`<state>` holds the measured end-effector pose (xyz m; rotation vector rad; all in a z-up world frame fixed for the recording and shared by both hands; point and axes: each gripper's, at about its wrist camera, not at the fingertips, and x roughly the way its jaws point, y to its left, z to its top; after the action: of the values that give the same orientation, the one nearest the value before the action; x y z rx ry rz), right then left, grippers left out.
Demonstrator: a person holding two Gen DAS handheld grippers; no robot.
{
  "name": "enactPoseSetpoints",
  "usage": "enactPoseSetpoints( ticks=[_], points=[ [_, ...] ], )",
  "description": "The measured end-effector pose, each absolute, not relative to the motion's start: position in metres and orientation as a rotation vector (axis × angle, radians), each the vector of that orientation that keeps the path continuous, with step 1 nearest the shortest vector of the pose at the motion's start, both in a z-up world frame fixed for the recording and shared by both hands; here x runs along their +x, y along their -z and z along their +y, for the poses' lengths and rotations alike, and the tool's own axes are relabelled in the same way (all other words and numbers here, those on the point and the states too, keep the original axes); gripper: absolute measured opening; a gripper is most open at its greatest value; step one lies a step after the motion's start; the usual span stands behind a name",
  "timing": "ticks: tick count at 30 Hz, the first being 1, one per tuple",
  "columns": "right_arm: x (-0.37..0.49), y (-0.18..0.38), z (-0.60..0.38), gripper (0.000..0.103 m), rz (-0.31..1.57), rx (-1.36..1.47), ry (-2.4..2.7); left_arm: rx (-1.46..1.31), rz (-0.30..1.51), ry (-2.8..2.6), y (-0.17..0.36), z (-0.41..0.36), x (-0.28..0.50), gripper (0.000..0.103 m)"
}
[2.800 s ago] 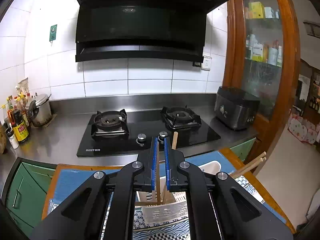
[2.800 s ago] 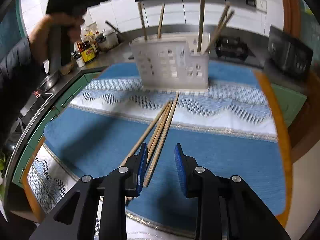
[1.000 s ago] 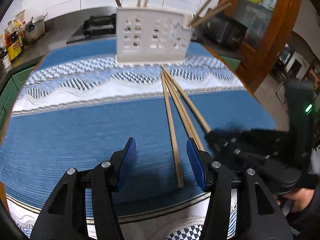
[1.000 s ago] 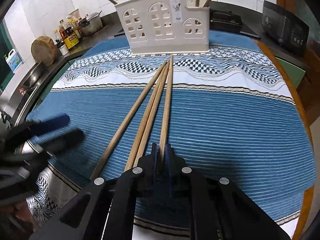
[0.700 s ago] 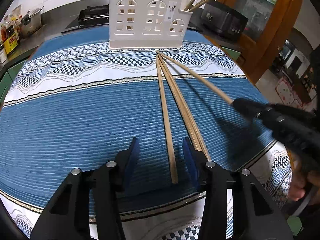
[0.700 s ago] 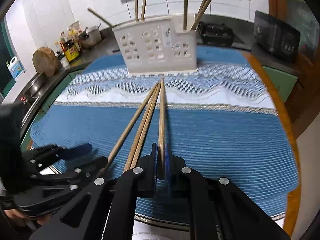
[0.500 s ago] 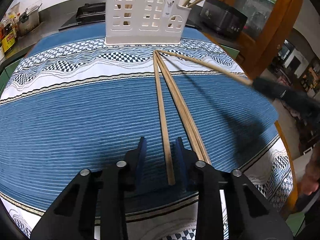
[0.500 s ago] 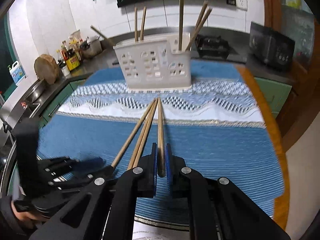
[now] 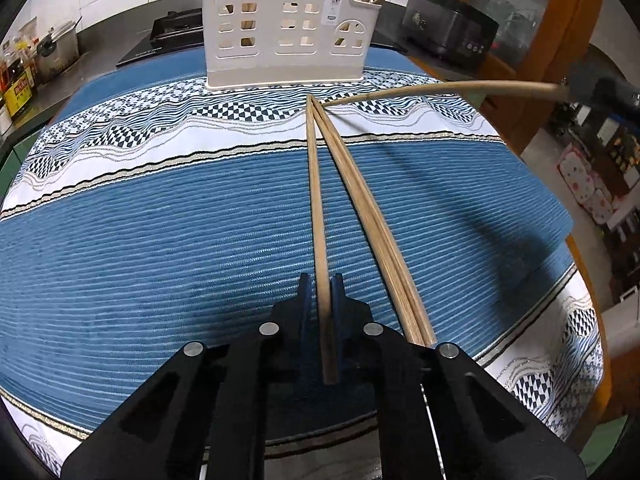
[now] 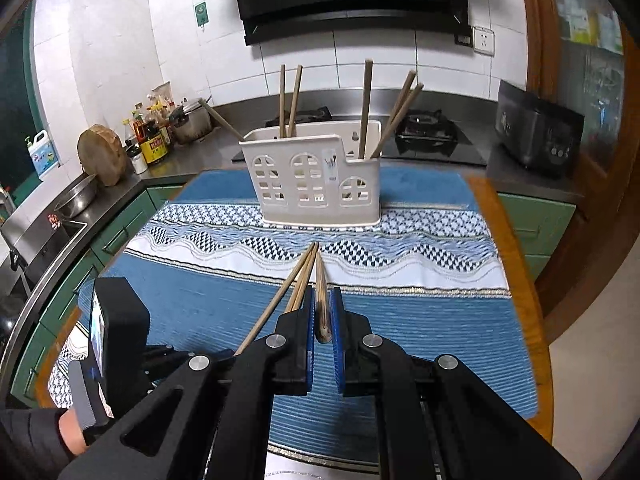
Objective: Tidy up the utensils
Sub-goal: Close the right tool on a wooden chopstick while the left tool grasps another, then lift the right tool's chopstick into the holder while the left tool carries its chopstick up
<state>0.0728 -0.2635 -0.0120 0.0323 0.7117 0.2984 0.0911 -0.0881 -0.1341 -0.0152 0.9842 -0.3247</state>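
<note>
- Left wrist view: the left gripper point(image 9: 319, 300) has just been closing and now pinches the near end of one chopstick point(image 9: 316, 200), which lies on the blue woven cloth point(image 9: 160, 240) and points toward the white utensil holder point(image 9: 286, 24) at the far edge of the counter.
- Two more chopsticks point(image 9: 372, 232) lie touching each other just to the right, their far tips meeting the held one's tip.
- A thin, stiff, light stick like this will likely pivot in the pads; held at its very end, it may swing as it lifts.
- At the right edge, a lifted chopstick point(image 9: 440, 90) runs into a blurred dark shape; its grip cannot be made out here.
- The holder's top is cut off, so its compartments are not visible.

- Right wrist view: the right gripper point(image 10: 321, 316) is clamped on the butt of a chopstick point(image 10: 320, 280), tilted down with its tip over the patterned band of the cloth.
- The holder point(image 10: 316, 176) stands upright with several chopsticks point(image 10: 366, 108) already in it.
- The left gripper's body point(image 10: 116, 328) and a sleeve hide the near-left part of the cloth, including its grasp.
</note>
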Motion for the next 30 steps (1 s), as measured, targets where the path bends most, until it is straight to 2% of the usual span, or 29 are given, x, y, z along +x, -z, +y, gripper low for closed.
enactPoseSetpoints(
  ticks=[3, 17, 30],
  points=[
    [0.073, 0.002, -0.266, 0.007, 0.692, 0.031, -0.304, -0.033, 0.99, 0.332, 0.132, -0.085, 0.092, 0.006],
    [0.086, -0.051, -0.272, 0.007, 0.619, -0.027, -0.359, -0.066, 0.981, 0.363, 0.123, -0.072, 0.087, 0.006],
    [0.085, -0.055, -0.266, 0.007, 0.61, -0.05, -0.369, -0.095, 1.021, 0.336, 0.138, -0.073, 0.089, 0.01]
  ],
)
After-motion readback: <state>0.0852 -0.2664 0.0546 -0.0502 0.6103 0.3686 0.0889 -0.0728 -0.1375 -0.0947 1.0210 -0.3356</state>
